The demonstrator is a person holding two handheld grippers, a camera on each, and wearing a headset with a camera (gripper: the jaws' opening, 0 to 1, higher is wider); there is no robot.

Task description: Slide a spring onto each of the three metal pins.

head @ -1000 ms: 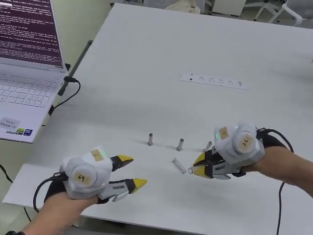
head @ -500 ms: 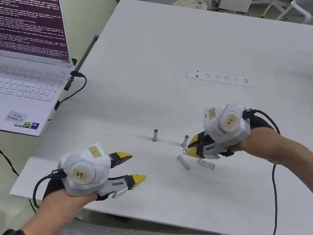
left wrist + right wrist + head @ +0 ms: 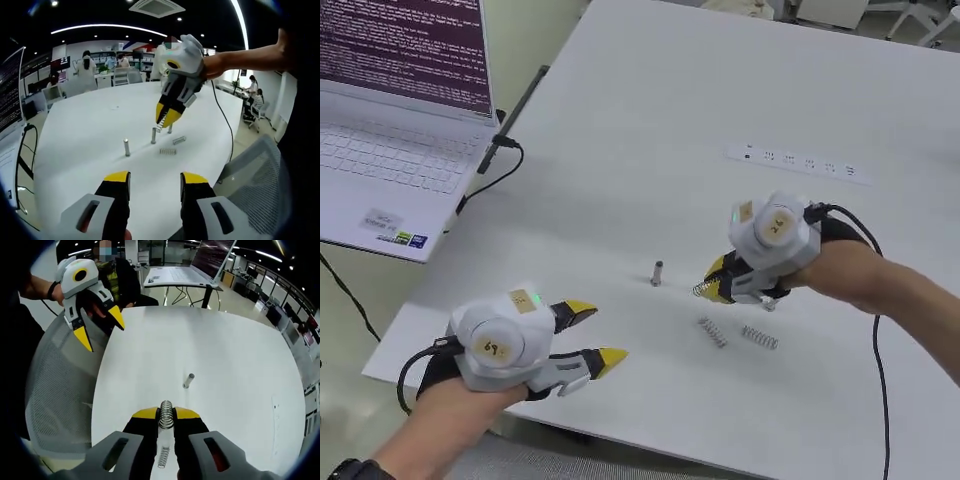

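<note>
My right gripper (image 3: 713, 284) is shut on a small steel spring (image 3: 701, 289), and it holds the spring low over the table beside the pins. In its own view the spring (image 3: 166, 414) stands on end between the yellow tips (image 3: 166, 413), with one pin (image 3: 188, 380) ahead. The left gripper view shows three upright pins (image 3: 127, 147) (image 3: 154, 135) (image 3: 170, 129); the held spring (image 3: 160, 127) hangs just above the middle one. Two more springs (image 3: 712, 331) (image 3: 759, 338) lie on the white table. My left gripper (image 3: 598, 334) is open and holds nothing, near the front edge.
An open laptop (image 3: 390, 110) sits at the far left with a black cable (image 3: 485, 170) beside it. A white power strip (image 3: 798, 163) lies behind the pins. The table's front edge (image 3: 520, 420) runs close under the left gripper. People and chairs stand in the room behind.
The right gripper has lifted one spring off the table and carried it away from the two others, up to the pins. The left gripper has stayed open in place.
</note>
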